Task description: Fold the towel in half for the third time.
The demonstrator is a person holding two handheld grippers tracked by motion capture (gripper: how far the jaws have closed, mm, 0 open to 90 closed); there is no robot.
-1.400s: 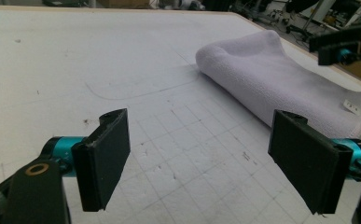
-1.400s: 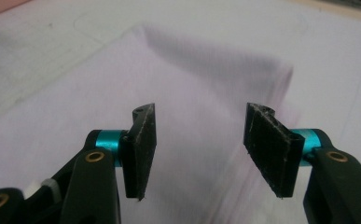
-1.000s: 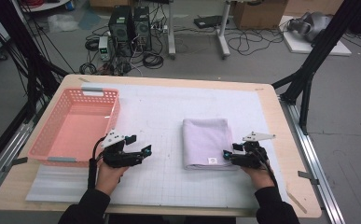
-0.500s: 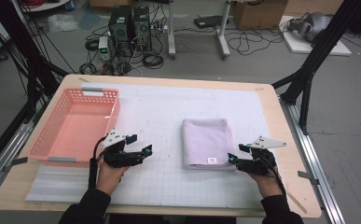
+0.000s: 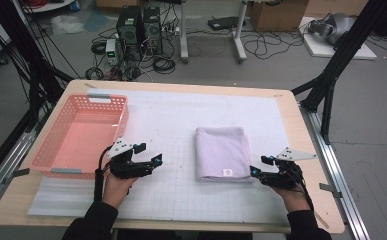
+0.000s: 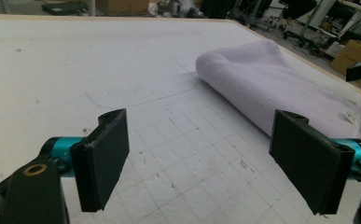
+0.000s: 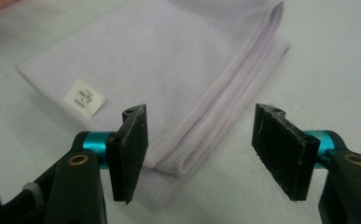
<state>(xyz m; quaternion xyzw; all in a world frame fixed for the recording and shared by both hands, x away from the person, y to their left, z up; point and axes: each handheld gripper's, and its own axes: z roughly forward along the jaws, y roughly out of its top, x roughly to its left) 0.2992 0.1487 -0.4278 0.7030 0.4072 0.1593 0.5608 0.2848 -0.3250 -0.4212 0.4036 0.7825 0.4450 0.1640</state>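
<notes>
Far left of the high view: pink basket (image 5: 81,135) on the white mat (image 5: 181,120), near the table's left edge. Just below and right of its near corner, left gripper (image 5: 151,161), jaws wide apart, nothing between them, held low over the mat and aimed toward frame right; left hand (image 5: 117,177) wrapped around its body, forearm in a dark sleeve rising from the bottom edge. In the left gripper view, left gripper (image 6: 199,161) with pads spread to either side of the frame, bare gridded mat between; folded lilac towel (image 6: 271,88) in the upper right, well apart from the pads, beyond the right-hand one.

Centre of the high view: towel (image 5: 220,152) flat on the mat, folded into a rectangle, small white label (image 5: 227,172) near its lower right corner.

Right of centre: right gripper (image 5: 255,171), jaws apart, empty, tips just beside the towel's lower right corner, pointing toward frame left; right hand (image 5: 288,186) behind it, forearm rising from the bottom edge. In the right gripper view, right gripper (image 7: 199,149) with pads open astride the towel's (image 7: 169,70) stacked folded corner, corner lying in the gap nearer the left pad; contact cannot be told. Label (image 7: 84,98) at middle left.
</notes>
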